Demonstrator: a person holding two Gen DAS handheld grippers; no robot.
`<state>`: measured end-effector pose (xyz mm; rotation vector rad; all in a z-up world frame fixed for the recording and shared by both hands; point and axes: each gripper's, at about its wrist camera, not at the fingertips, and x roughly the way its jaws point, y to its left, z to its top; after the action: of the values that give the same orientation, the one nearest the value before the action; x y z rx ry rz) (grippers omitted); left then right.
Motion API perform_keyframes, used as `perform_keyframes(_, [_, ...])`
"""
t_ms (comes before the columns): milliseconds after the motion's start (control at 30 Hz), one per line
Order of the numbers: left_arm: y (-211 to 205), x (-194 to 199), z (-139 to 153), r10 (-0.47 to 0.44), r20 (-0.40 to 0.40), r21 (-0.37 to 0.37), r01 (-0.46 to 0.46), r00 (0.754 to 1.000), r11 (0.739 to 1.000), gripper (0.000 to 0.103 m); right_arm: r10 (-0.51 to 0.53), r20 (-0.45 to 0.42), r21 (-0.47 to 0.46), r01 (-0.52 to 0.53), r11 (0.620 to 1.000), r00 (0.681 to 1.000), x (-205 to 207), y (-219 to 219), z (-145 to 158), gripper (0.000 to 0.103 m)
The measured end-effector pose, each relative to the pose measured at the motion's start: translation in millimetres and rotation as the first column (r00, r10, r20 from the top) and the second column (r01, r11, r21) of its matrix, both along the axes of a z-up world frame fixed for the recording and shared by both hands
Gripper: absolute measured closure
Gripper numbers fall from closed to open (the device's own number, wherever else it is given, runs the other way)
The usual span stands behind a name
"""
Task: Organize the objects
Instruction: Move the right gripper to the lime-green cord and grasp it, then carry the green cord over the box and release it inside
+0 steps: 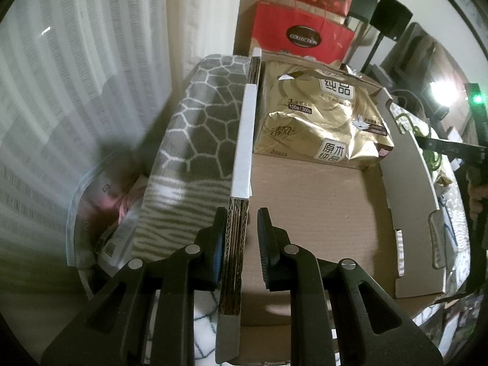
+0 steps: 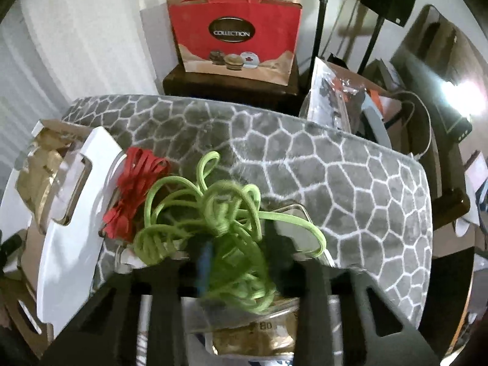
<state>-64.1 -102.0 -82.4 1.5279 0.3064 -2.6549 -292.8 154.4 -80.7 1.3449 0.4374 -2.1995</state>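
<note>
Straddling the box wall [image 1: 241, 164], the left claw [image 1: 238, 244] stands apart, one finger on each side of the wall, whose long axis runs near to far. The right claw [image 2: 238, 262] is clamped on a green cord [image 2: 213, 210] over the grey mat [image 2: 350, 183]; the box [image 2: 73, 201] lies to its left.

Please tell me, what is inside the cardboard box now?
Inside the box lies one gold tissue pack at the far end. The near part of the floor is bare cardboard. What is under the pack cannot be seen.
</note>
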Motion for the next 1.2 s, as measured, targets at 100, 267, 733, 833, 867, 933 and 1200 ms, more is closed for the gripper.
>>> perform_keyframes(100, [-1, 0, 0, 0.0, 0.0, 0.004, 0.0, 1.0, 1.0, 0.086, -0.018, -0.003, -0.026, 0.018, 1.0, 1.0, 1, 5, 7, 0.089])
perform_keyframes(267, [-1, 0, 0, 0.0, 0.002, 0.006, 0.0, 1.0, 1.0, 0.086, -0.058, -0.031, -0.114, 0.055, 0.992, 0.998, 3, 15, 39, 0.092])
perform_keyframes(733, [-1, 0, 0, 0.006, 0.003, 0.009, -0.006, 1.0, 1.0, 0.086, 0.182, -0.1, -0.26, -0.202, 0.944, 0.978, 91, -39, 121, 0.092])
perform_keyframes(833, [-1, -1, 0, 0.006, 0.005, 0.017, -0.006, 1.0, 1.0, 0.086, 0.263, -0.074, -0.265, -0.273, 0.925, 0.962, 115, -65, 112, 0.092])
perform_keyframes(867, [-2, -1, 0, 0.006, 0.005, 0.02, -0.006, 1.0, 1.0, 0.086, 0.285, -0.065, -0.266, -0.292, 0.919, 0.956, 121, -72, 109, 0.092])
perform_keyframes(933, [-3, -1, -1, 0.006, 0.006, 0.023, -0.006, 1.0, 1.0, 0.086, 0.327, -0.051, -0.263, -0.328, 0.907, 0.944, 135, -87, 100, 0.092])
perform_keyframes(1200, [-6, -1, 0, 0.01, 0.007, 0.029, -0.01, 1.0, 1.0, 0.086, 0.424, 0.036, -0.228, -0.406, 0.885, 0.905, 168, -123, 50, 0.092])
